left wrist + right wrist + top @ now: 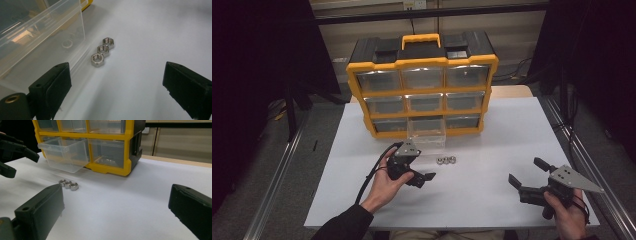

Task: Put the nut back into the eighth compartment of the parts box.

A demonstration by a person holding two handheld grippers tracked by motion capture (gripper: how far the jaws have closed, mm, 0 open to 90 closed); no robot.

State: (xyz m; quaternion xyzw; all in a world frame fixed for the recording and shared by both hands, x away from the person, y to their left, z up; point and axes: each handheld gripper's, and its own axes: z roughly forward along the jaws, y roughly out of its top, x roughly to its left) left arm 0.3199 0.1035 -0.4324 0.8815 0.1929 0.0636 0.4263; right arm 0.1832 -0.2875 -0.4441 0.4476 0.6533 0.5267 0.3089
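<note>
High view: three nuts (445,160) lie in a short row on the white counter (492,150), near its middle, just in front of the pulled-out clear drawer (427,137) in the bottom row of the yellow organizer (422,90), which stands at the counter's back edge. Left hand-held gripper (424,176) sits just left of and nearer the front edge than the nuts, jaws apart, holding nothing. Right hand-held gripper (524,180) is well apart from them, toward the front right corner, also spread and empty.

Left gripper view: nuts (102,51) touch each other in a line, ahead of the jaws and left of centre, w/ the drawer wall (62,37) just beside them. Risk, as I judge it: the nuts are small, flat, packed tight, so closing on one probably knocks the other two away or pinches two at once. The left jaw could also bump the drawer wall & shove the drawer back in. A nut lying flat may slip out of the pads when lifted.

Right gripper view: nuts (68,184) lie ahead & to the left, between this gripper and the drawer (65,155). The left hand-held gripper (15,157) is at the far left, open. If both go in together they could collide over the nuts.
</note>
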